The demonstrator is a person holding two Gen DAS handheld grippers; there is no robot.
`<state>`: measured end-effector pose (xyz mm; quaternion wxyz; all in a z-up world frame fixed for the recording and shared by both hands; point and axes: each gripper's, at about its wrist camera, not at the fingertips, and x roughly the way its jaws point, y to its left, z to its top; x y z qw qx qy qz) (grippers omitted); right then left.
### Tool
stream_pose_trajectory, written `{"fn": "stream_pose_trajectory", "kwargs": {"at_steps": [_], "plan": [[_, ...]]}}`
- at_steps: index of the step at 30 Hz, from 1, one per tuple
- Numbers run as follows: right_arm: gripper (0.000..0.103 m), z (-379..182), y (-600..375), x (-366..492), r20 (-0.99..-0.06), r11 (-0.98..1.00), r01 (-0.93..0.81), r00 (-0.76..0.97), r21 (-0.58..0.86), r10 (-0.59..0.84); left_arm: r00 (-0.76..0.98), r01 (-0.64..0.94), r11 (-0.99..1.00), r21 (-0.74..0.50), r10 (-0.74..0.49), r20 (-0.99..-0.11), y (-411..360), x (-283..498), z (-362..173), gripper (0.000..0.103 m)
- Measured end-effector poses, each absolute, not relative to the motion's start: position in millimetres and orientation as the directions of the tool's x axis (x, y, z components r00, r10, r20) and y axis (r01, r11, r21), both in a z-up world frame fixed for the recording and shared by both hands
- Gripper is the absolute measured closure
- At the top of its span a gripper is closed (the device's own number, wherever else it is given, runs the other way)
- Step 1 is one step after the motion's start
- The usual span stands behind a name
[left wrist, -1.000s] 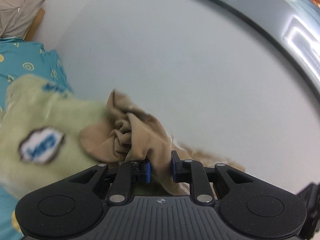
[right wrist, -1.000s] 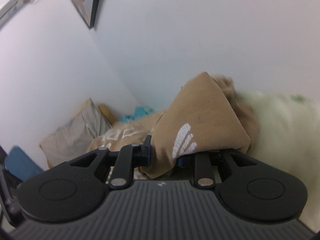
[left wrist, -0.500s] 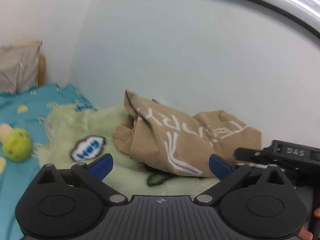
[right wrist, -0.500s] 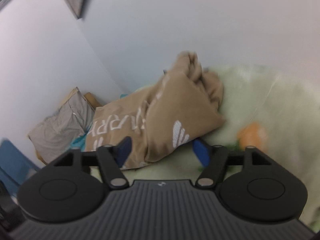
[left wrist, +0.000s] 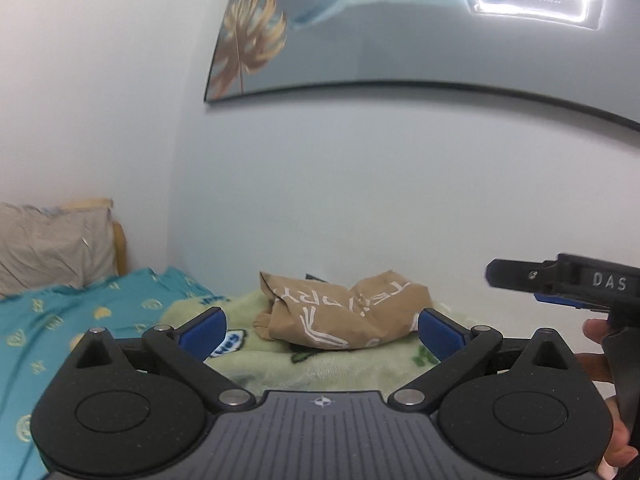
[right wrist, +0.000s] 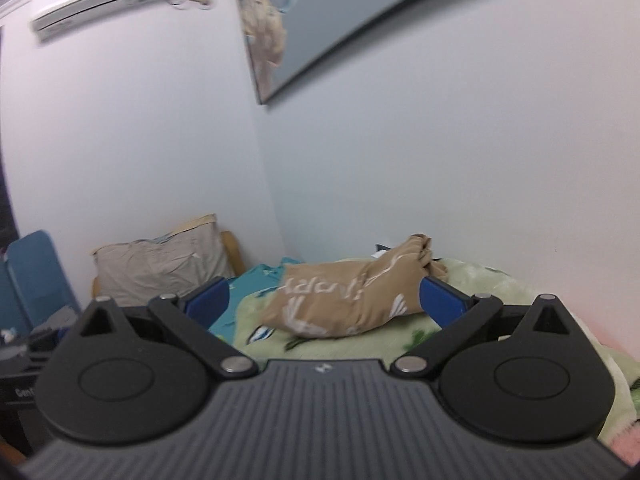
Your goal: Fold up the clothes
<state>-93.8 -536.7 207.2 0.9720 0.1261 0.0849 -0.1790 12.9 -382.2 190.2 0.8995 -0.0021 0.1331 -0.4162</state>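
A tan garment with white lettering (left wrist: 344, 316) lies in a loose folded bundle on a light green fleece blanket (left wrist: 320, 368) near the wall. It also shows in the right wrist view (right wrist: 352, 296). My left gripper (left wrist: 320, 330) is open and empty, held back from the bundle. My right gripper (right wrist: 324, 300) is open and empty, also back from the garment. The right gripper's fingers (left wrist: 560, 280) show at the right edge of the left wrist view, level with the bundle.
The blanket (right wrist: 480, 288) lies on a bed with a teal patterned sheet (left wrist: 60, 320). A grey pillow (right wrist: 160, 268) leans at the headboard. A framed picture (left wrist: 400, 28) hangs on the wall above. A blue chair (right wrist: 36, 276) stands far left.
Both grippers opened and let go of the tan garment, which now rests on the green blanket. Both grippers have pulled back and tilted up from it.
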Motion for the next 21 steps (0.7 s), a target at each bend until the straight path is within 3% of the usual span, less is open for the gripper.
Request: {"fn": "stream_pose_trajectory", "kwargs": {"at_steps": [13,21], "plan": [[0.000,185.7,-456.7,-161.3,-0.092,0.933,0.345,0.937,0.107,-0.336,0.699,0.701,0.712,-0.035,-0.696,-0.164,-317.2,-86.5,181.1,0.000],[0.000,168.1,-453.6,-164.7,-0.116,0.927,0.359,0.931,0.111,-0.347,0.721,0.678,0.734,-0.034,-0.674,-0.161,-297.5,-113.9,175.9,0.000]]}}
